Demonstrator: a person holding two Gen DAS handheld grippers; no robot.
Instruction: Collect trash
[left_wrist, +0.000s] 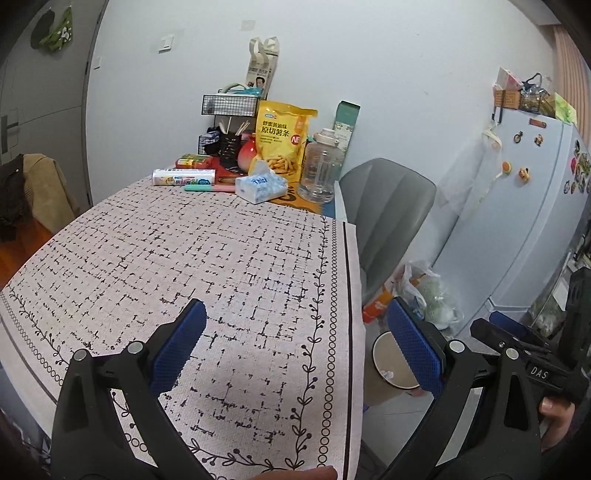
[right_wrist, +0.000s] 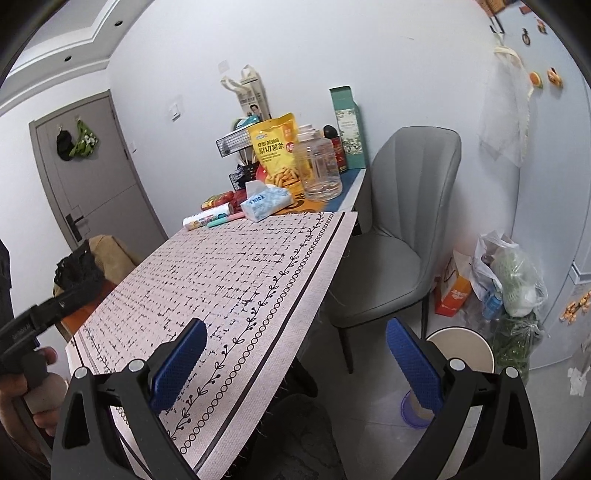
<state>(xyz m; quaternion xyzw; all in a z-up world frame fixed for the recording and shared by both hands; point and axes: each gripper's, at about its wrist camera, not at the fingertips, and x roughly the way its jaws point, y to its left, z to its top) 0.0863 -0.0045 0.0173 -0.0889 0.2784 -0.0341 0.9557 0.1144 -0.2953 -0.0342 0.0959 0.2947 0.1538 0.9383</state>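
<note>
**Bin on floor off table corner; both claws spread, nothing held**

Trash bin (left_wrist: 391, 363): round, cream, dark-rimmed, on the floor just off the table's near right corner, beside the grey chair (right_wrist: 399, 221). Small white scraps lie inside it. In the right wrist view its rim (right_wrist: 476, 347) shows behind the right-hand finger.

Left gripper (left_wrist: 295, 347): blue pads wide apart, empty, above the near end of the patterned cloth (left_wrist: 221, 266); one finger over the cloth, the other over the bin.

Right gripper (right_wrist: 295, 363): pads equally wide apart, empty, over the cloth's edge and the floor.

Cloth surface bare at the near end. Far end: tissue pack (left_wrist: 261, 186), yellow snack bag (left_wrist: 282, 140), clear jar (left_wrist: 321, 166). Plastic bags (right_wrist: 509, 273) stand against the fridge (left_wrist: 517, 206).
</note>
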